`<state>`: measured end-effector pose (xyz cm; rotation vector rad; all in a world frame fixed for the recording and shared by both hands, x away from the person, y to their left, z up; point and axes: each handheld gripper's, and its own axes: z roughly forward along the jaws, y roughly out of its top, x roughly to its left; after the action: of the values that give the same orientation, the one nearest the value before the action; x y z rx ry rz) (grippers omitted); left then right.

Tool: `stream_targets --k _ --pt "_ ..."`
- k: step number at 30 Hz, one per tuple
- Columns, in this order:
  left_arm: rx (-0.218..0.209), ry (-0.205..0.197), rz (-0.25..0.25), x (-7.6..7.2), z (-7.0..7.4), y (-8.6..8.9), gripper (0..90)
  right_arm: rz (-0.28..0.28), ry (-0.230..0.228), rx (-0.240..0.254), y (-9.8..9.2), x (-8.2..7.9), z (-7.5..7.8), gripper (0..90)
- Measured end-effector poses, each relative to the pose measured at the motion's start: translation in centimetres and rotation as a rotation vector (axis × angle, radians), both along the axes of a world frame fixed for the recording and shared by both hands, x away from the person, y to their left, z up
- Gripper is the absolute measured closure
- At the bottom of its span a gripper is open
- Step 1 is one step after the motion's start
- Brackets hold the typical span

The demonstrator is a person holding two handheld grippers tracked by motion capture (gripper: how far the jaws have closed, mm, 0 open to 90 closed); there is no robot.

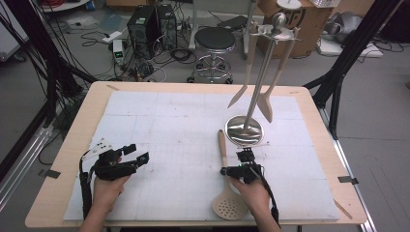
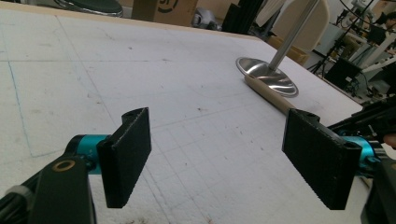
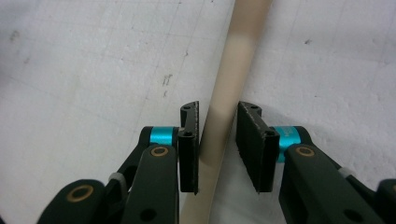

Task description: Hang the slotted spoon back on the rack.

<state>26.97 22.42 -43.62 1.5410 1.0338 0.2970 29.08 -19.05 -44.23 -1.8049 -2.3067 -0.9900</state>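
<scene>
The slotted spoon (image 1: 226, 186) lay on the white foam mat (image 1: 159, 125), its perforated head nearest the person and its long beige handle running straight away toward the round steel base of the utensil stand (image 1: 244, 130), the handle tip just beside that base on its left. The right gripper (image 1: 245, 155) sat over the spoon's middle, pointing along the same line; in the right gripper view the handle (image 3: 219, 126) passed between the jaws, one pad (image 3: 189, 149) touching it and a thin gap left at the other, so the pinch looked nearly but not fully made. Well to the left of the spoon, the left gripper (image 1: 138, 153) rested with its jaws spread wide on nothing. Farther back, two utensils (image 1: 251, 72) hung from the stand's rack.
</scene>
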Motion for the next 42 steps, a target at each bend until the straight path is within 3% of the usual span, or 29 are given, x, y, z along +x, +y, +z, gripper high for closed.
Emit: stream_targets --k 6,11,13,17,23,28,34,39,42 --pt "0.002 0.001 0.001 0.0 0.0 0.0 24.5 0.031 -0.013 -0.072 0.8 0.1 0.3 68.9" --pt "0.000 0.001 0.004 0.0 0.0 0.1 24.4 0.032 -0.006 -0.058 0.5 0.3 0.3 72.5" --pt "-0.004 -0.001 0.004 0.0 0.0 0.1 24.5 0.021 0.021 -0.023 0.0 0.5 0.2 76.0" --pt "-0.004 0.004 0.006 0.0 0.0 0.3 24.5 0.036 0.085 0.120 -1.7 1.4 -0.4 78.5" --pt "-0.006 0.003 0.015 0.0 0.0 0.5 24.5 0.067 0.036 0.165 -1.9 1.3 0.1 78.7" --pt "-0.005 0.004 0.017 0.0 -0.1 0.5 24.5 0.049 -0.011 0.267 -2.9 1.0 0.8 78.7" --pt "-0.005 0.004 0.014 -0.1 0.0 0.5 24.5 0.033 -0.071 0.352 -4.0 0.4 2.0 78.6" --pt "-0.004 0.004 0.013 -0.1 0.0 0.5 24.5 0.016 -0.160 0.393 -4.9 -0.2 3.2 78.6" --pt "0.001 0.004 0.014 -0.1 0.0 0.5 24.5 0.003 -0.236 0.367 -5.2 -0.8 4.2 78.6"
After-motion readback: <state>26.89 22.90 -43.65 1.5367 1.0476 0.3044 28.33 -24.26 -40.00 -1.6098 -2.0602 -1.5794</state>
